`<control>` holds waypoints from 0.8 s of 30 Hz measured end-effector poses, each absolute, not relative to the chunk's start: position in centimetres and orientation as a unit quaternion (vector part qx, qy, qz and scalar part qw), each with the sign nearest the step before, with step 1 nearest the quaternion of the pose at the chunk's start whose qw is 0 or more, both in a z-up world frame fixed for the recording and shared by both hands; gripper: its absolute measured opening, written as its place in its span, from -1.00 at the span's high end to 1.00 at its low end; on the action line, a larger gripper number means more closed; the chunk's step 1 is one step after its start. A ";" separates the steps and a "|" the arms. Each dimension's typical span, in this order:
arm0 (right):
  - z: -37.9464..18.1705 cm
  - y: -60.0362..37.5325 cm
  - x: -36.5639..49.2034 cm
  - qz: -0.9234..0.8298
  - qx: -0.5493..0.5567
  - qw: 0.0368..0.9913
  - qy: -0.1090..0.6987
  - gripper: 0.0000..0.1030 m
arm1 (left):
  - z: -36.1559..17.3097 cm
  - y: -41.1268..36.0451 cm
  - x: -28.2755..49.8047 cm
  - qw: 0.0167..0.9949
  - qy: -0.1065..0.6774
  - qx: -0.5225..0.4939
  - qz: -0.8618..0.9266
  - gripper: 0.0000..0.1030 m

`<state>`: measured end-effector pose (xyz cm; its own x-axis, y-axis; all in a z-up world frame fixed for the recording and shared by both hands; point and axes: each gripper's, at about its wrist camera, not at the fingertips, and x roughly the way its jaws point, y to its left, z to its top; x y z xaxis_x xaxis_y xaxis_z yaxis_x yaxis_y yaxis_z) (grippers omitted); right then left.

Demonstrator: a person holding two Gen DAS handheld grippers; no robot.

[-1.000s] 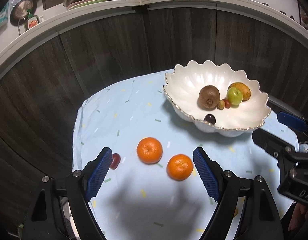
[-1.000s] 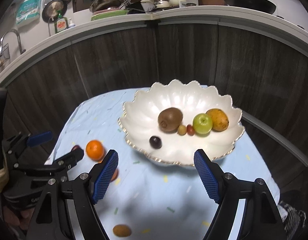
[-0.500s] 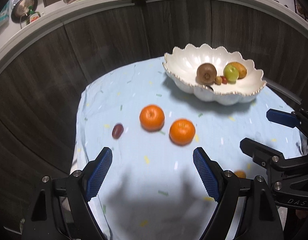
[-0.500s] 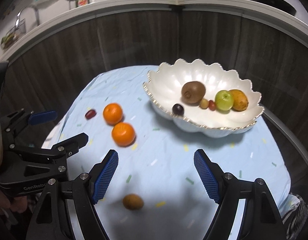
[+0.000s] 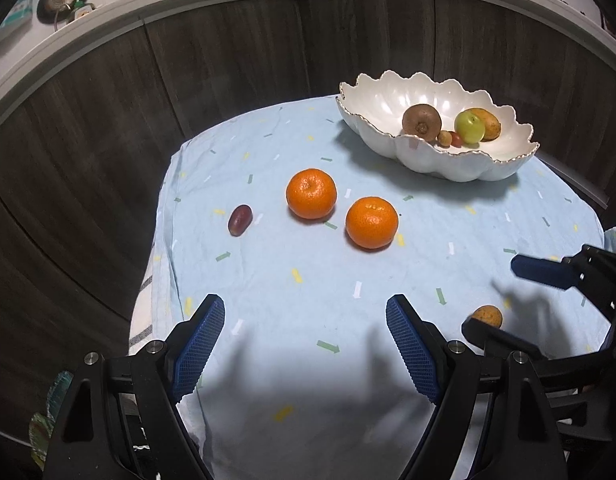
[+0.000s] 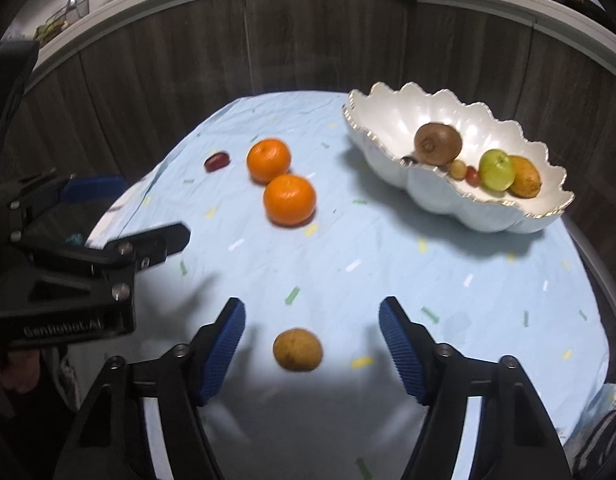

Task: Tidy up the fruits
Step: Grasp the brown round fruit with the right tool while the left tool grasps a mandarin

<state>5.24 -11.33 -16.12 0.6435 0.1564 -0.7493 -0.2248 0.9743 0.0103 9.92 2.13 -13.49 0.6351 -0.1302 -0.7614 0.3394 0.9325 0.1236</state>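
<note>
The right gripper [image 6: 312, 330] gapes wide around a small brown fruit [image 6: 297, 349], untouched, near the tablecloth's [image 6: 448, 280] front edge. The left gripper [image 5: 305, 336] is spread, empty, over bare cloth. Beyond lie two mandarins [image 5: 311, 193] [image 5: 371, 222] and one red grape [image 5: 239, 220]. The scalloped bowl [image 5: 436, 156] holds a kiwi [image 5: 421, 121], green apple [image 5: 469, 127] and several smaller fruits.

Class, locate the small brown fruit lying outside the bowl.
In the right wrist view, the small brown fruit lies on the tablecloth between the open right gripper fingers.
</note>
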 end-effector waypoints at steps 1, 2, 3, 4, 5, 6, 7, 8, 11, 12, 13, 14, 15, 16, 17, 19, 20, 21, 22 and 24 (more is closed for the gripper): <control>-16.4 -11.2 5.2 0.109 -0.045 0.904 0.411 -0.16 | -13.6 2.1 9.9 0.895 0.407 0.130 -0.131 -0.61; -16.6 -11.2 5.1 0.111 -0.046 0.903 0.413 -0.14 | -13.8 2.1 9.8 0.894 0.408 0.131 -0.131 -0.61; -16.8 -11.2 5.0 0.112 -0.047 0.902 0.414 -0.10 | -13.8 2.0 9.8 0.894 0.408 0.131 -0.131 -0.61; -17.0 -11.1 5.0 0.113 -0.048 0.901 0.416 -0.08 | -13.9 2.0 9.8 0.894 0.407 0.132 -0.131 -0.61; -17.2 -11.2 5.0 0.114 -0.048 0.900 0.418 -0.05 | -13.9 2.0 9.8 0.895 0.407 0.132 -0.130 -0.61; -17.3 -11.2 5.1 0.115 -0.047 0.899 0.421 0.05 | -13.9 2.1 9.8 0.895 0.407 0.131 -0.130 -0.61; -17.5 -11.1 5.2 0.117 -0.047 0.897 0.424 0.16 | -13.9 2.0 9.8 0.895 0.407 0.131 -0.130 -0.61; -17.7 -11.1 5.2 0.118 -0.047 0.896 0.426 0.21 | -14.0 2.1 9.8 0.894 0.408 0.130 -0.129 -0.61; -18.2 -11.0 5.3 0.126 -0.045 0.890 0.435 0.37 | -14.1 2.2 10.0 0.893 0.412 0.127 -0.127 -0.61; -18.4 -11.0 5.3 0.127 -0.046 0.889 0.437 0.37 | -14.2 2.2 10.0 0.893 0.413 0.126 -0.126 -0.61; -18.4 -11.0 5.2 0.128 -0.047 0.890 0.435 0.38 | -14.2 2.2 10.0 0.893 0.413 0.125 -0.125 -0.61; -18.4 -11.0 5.2 0.129 -0.048 0.890 0.434 0.39 | -14.2 2.3 10.1 0.894 0.413 0.124 -0.124 -0.61; -18.4 -11.0 5.2 0.130 -0.048 0.890 0.434 0.43 | -14.2 2.3 10.1 0.894 0.414 0.122 -0.123 -0.61; -18.4 -11.0 5.2 0.130 -0.049 0.890 0.433 0.43 | -14.3 2.4 10.1 0.894 0.415 0.120 -0.122 -0.61; -18.3 -11.0 5.2 0.130 -0.050 0.891 0.433 0.43 | -14.3 2.4 10.2 0.893 0.416 0.119 -0.122 -0.61; -18.2 -10.9 5.3 0.130 -0.049 0.890 0.434 0.44 | -14.3 2.5 10.2 0.893 0.417 0.116 -0.123 -0.61; -18.1 -10.9 5.3 0.131 -0.048 0.890 0.433 0.44 | -14.3 2.5 10.2 0.893 0.417 0.115 -0.124 -0.61; -18.0 -11.0 5.3 0.131 -0.048 0.891 0.431 0.44 | -14.3 2.5 10.3 0.893 0.418 0.114 -0.125 -0.61; -17.7 -11.0 5.4 0.131 -0.047 0.893 0.429 0.44 | -14.3 2.5 10.3 0.892 0.419 0.113 -0.126 -0.61; -17.2 -11.2 5.7 0.129 -0.044 0.896 0.422 0.44 | -14.2 2.4 10.6 0.891 0.421 0.109 -0.128 -0.61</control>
